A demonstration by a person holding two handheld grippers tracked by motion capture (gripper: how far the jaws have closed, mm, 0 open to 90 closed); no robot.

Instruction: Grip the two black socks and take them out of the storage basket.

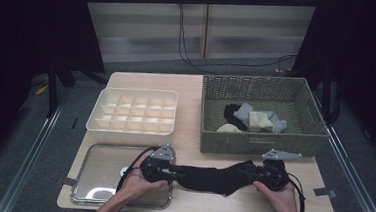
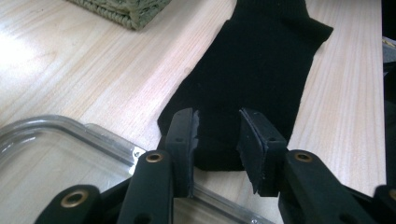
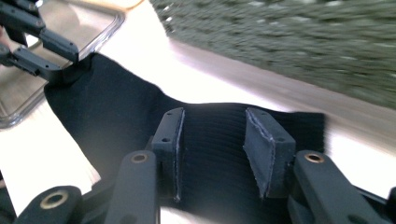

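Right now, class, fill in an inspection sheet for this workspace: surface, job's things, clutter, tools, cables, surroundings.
Surface: light wooden table, lit.
Job's things: black sock lies flat at the front edge, stretched between both tools.
Clutter: wicker basket with rolled socks; white divider box, cells bare; clear tray at front left.
Tools: left tool and right tool open, each straddling a sock end.
Cables: black cable loops from the left tool; more hang at the back wall.
Surroundings: dark curtains, grey floor.
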